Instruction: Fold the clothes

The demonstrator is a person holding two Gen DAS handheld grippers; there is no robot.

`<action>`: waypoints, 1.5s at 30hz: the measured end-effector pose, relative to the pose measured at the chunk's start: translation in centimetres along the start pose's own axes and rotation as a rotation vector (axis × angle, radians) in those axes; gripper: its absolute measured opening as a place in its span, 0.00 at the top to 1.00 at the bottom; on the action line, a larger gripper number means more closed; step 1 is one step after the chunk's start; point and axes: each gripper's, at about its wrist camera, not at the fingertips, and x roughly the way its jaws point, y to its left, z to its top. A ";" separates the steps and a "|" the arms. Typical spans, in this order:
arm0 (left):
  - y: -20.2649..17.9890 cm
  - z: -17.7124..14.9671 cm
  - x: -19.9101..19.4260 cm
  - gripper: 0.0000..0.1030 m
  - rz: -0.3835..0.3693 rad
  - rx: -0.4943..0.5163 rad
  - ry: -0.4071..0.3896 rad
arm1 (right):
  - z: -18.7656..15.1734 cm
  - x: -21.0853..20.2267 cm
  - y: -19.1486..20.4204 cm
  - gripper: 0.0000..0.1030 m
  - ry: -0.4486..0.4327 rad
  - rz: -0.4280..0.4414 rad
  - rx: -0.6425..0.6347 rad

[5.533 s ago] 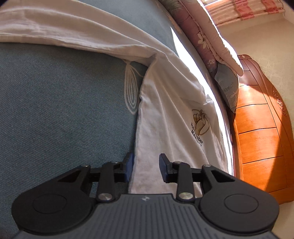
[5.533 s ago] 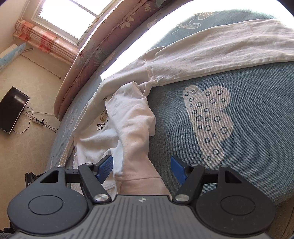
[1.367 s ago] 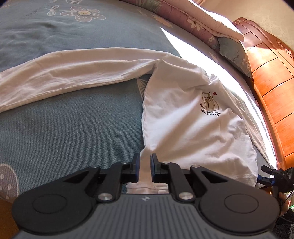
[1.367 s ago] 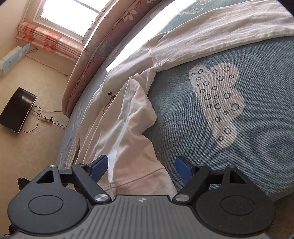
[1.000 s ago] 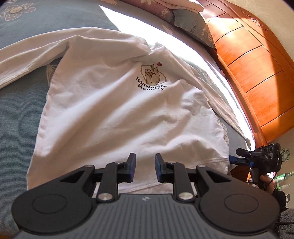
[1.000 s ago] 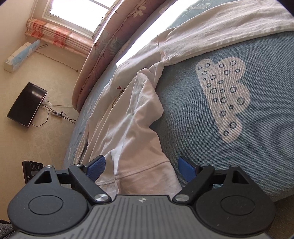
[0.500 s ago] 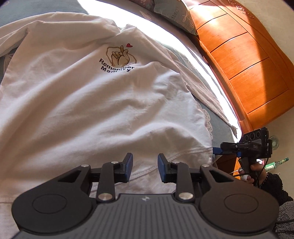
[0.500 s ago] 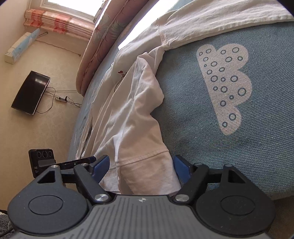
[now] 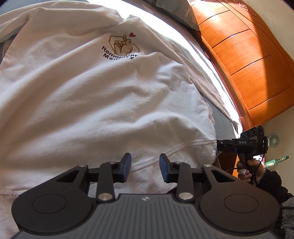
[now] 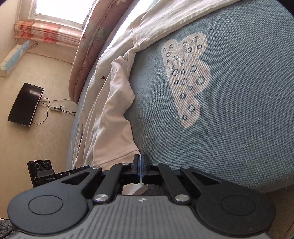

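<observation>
right gripper (image 10: 140,166) clenched on white shirt (image 10: 114,117) hem corner, lower centre; left gripper (image 9: 145,166) released, hem btwn jaws.

The bed (image 10: 238,110) has a blue-grey cover with a pale cloud figure (image 10: 185,79) full of small rings. At the far right of the left wrist view stands an orange wooden headboard (image 9: 248,60) with panels, and a strong band of sunlight lies along the mattress beside it. A patterned pillow (image 9: 176,11) leans near the headboard. In the right wrist view a window (image 10: 60,11) gives bright light, with a red and white folded blind (image 10: 46,35) under it. A pink flowered quilt (image 10: 91,46) lies along the far side of the bed. The floor (image 10: 36,137) is beige; a dark flat screen (image 10: 24,104) and a power strip (image 10: 56,108) with cables lie on it. A small fan (image 9: 273,140) and a green bottle (image 9: 275,160) stand at the right.
</observation>
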 end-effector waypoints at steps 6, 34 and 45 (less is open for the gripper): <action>0.2 -0.3 0.1 0.68 0.004 -0.004 0.003 | 0.2 0.0 0.4 0.93 0.011 -0.008 -0.002; -0.8 1.1 -0.2 0.66 0.058 0.074 -0.034 | -0.8 -3.0 5.8 0.70 -0.043 -0.248 -0.201; -0.8 2.5 0.7 0.66 0.059 0.017 -0.094 | 12.7 5.1 4.2 0.19 -0.163 -0.077 -0.021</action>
